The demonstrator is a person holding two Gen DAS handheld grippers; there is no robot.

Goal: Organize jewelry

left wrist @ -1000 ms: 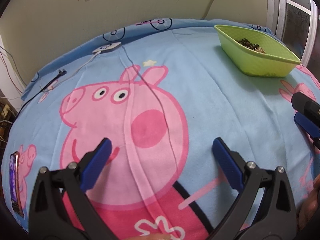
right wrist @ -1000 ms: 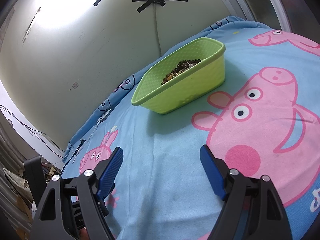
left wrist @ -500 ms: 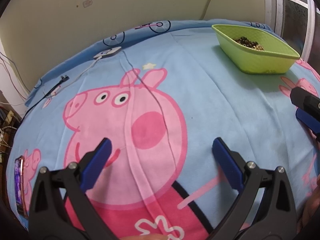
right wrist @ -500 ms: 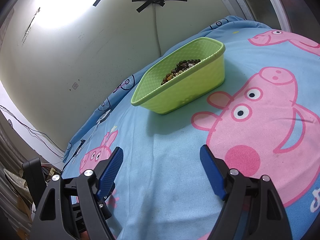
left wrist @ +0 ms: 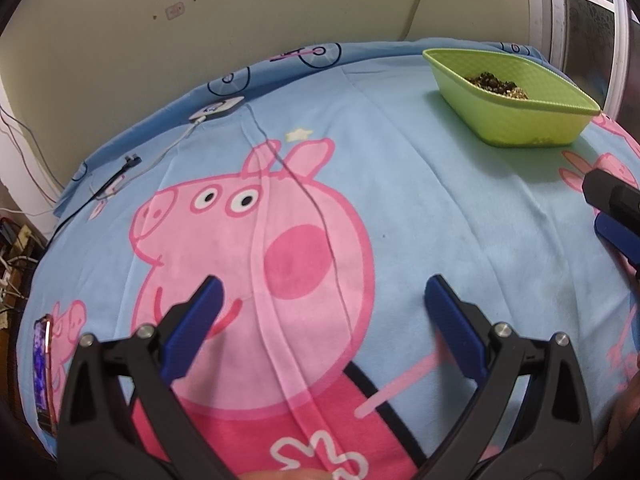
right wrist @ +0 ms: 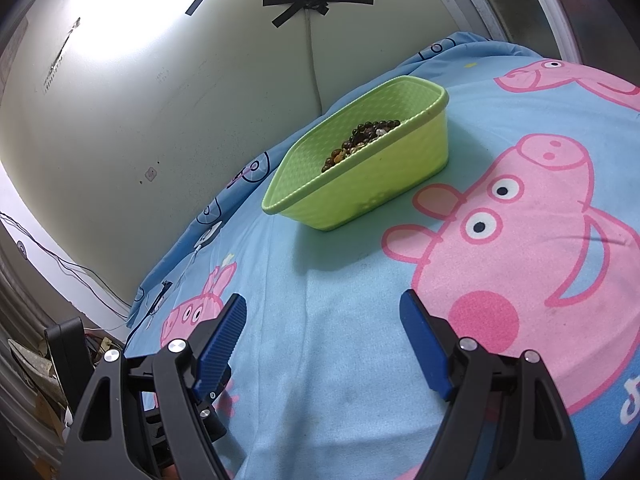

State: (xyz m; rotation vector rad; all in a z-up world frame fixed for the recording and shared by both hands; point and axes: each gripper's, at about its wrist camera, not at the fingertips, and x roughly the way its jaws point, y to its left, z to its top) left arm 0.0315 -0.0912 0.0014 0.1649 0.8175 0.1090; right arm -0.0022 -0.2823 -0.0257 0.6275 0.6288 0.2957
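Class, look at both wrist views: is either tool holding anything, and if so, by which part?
Nothing is held. The left tool and right tool are both open over the bedsheet; the beaded jewelry lies in the green basket.

No readable writing in either view.
The light blue cartoon-pig bedsheet (left wrist: 420,208) carries only pictures; a few dark blue strokes at its right edge in the right wrist view may be lettering (right wrist: 630,398), but they are cut off and cannot be read. The screen of the pink-edged phone (left wrist: 41,372) at the sheet's left edge is too blurred to make out.
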